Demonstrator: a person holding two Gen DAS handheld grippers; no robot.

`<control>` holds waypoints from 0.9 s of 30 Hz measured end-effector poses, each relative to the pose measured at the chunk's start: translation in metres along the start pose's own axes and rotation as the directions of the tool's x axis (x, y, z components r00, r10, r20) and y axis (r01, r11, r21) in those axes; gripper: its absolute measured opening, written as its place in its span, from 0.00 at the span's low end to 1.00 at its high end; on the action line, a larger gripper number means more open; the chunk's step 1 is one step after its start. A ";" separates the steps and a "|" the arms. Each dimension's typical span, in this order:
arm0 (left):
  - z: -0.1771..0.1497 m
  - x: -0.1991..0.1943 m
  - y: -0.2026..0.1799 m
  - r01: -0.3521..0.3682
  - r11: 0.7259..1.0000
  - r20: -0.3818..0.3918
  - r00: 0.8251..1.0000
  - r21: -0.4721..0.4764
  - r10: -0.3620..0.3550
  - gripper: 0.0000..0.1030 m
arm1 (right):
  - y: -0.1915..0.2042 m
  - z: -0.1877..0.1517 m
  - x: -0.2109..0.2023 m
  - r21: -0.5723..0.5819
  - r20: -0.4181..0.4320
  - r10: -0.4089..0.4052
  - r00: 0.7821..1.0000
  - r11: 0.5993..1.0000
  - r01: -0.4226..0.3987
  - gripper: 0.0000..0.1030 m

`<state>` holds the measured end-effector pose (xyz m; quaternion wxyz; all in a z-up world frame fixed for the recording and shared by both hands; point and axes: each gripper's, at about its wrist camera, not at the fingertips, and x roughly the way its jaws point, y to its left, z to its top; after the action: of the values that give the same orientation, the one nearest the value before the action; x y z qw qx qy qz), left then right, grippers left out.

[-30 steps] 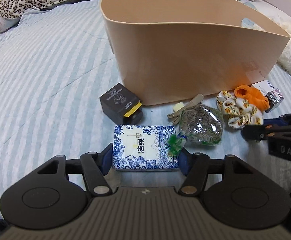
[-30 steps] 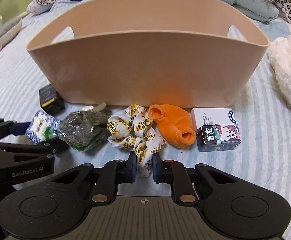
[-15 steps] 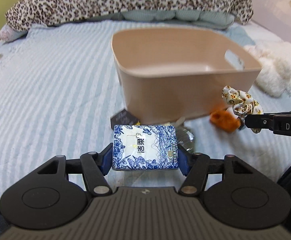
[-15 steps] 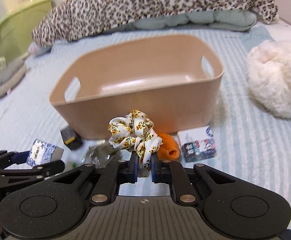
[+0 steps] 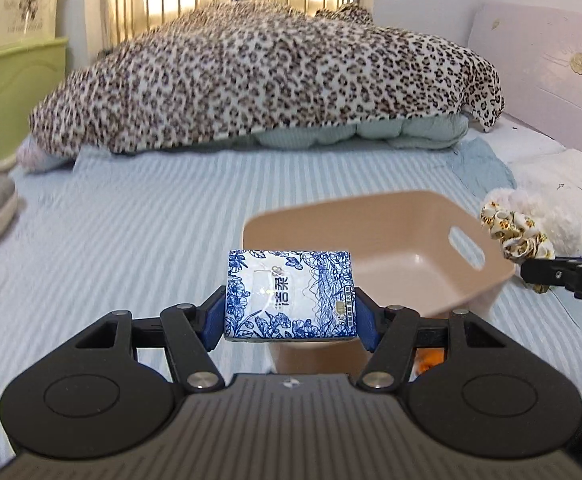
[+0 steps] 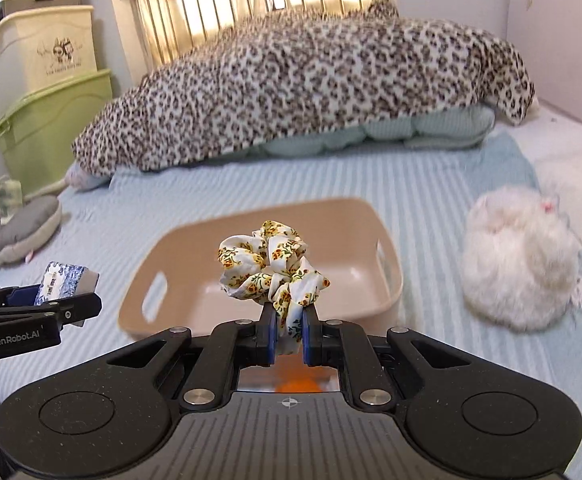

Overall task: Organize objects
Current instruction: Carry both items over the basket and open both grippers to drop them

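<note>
My left gripper point(image 5: 290, 314) is shut on a blue-and-white tissue pack point(image 5: 290, 294) and holds it in the air just before the near left corner of the tan plastic basket point(image 5: 487, 256). My right gripper point(image 6: 289, 330) is shut on a floral scrunchie point(image 6: 269, 268) and holds it above the near rim of the basket point(image 6: 393, 276). The basket looks empty inside. The scrunchie point(image 5: 515, 232) also shows at the right of the left wrist view, and the tissue pack point(image 6: 61, 280) at the left of the right wrist view. An orange object point(image 6: 297, 385) peeks out below the right gripper.
The basket stands on a bed with a blue striped sheet point(image 5: 131, 232). A leopard-print blanket point(image 5: 267, 76) lies at the far end. A white fluffy toy point(image 6: 519, 256) sits right of the basket. Green and cream storage boxes point(image 6: 47, 120) stand left of the bed.
Both grippers have lifted their objects off the bed, well up above the basket's rim. The other small objects on the sheet have dropped out of view below.
</note>
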<state>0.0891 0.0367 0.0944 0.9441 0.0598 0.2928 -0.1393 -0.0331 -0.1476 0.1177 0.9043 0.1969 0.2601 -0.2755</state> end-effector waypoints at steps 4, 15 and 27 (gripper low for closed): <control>0.020 0.019 -0.006 0.006 1.000 -0.003 1.000 -0.007 -0.006 0.63 | -0.002 0.015 0.016 -0.002 0.027 -0.028 0.999 1.000 0.028 0.11; 0.025 0.108 -0.027 -0.018 0.999 -0.135 0.990 0.047 0.024 0.63 | -0.005 0.025 0.079 -0.036 -0.077 -0.083 0.994 0.996 0.080 0.11; 0.004 0.133 -0.032 -0.003 0.994 -0.225 0.974 0.108 0.027 0.66 | -0.001 0.019 0.094 -0.077 -0.127 -0.095 0.987 0.993 0.085 0.36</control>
<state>0.1862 -0.0251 0.0210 0.9010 0.1281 0.3902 -0.1400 0.0405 -0.1949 0.0783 0.8785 0.1699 0.3368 -0.2932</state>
